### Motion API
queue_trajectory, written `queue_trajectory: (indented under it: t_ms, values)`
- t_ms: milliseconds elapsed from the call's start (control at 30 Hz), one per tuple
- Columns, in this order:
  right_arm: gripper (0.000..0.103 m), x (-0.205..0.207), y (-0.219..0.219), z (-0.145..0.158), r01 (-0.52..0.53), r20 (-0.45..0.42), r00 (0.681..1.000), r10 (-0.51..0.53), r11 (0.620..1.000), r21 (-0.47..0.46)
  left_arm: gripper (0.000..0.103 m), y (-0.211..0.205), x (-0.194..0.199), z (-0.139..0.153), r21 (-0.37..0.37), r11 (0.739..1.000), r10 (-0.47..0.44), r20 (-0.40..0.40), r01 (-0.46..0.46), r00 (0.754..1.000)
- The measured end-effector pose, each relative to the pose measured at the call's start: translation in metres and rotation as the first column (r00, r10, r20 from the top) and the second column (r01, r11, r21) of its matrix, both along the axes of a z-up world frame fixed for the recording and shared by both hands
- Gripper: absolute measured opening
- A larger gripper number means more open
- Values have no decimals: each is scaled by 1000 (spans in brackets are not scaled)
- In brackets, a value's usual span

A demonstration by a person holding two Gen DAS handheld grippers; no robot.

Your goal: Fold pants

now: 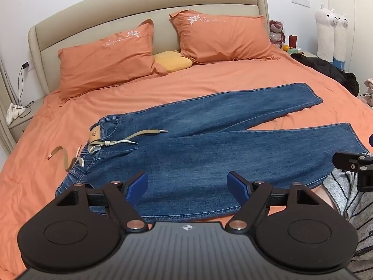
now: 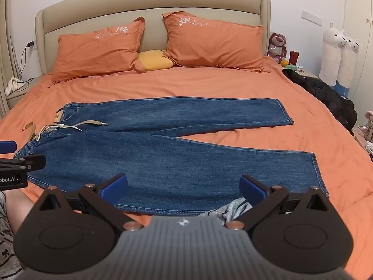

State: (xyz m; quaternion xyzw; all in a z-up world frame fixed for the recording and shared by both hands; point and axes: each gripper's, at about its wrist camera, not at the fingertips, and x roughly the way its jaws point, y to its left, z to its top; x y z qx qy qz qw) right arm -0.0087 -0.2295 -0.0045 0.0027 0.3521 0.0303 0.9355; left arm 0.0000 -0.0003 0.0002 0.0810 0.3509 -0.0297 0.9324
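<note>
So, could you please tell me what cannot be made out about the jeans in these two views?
- Jeans near edge, left wrist view: hidden behind the open left gripper.
- Near leg's lower edge, right wrist view: covered by the open right gripper.
- Waistband patch: its marking is too small to read.

Blue jeans point(image 2: 163, 144) flat on orange bed point(image 2: 209, 86), open tongs point(image 2: 184, 187) above.
</note>
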Motion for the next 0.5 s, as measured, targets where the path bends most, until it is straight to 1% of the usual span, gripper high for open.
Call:
queue_trajectory:
  t_ms: [67,500]
  values:
    - [98,0,0,0,-2,-2,1000,2,1000,9,90,1,1,0,-11,1000,0,-6,0,1000]
    - [98,-4,5,1,-7,7,1000,7,1000,11,90,7,-1,-4,-12,1000,5,-3,-5,1000]
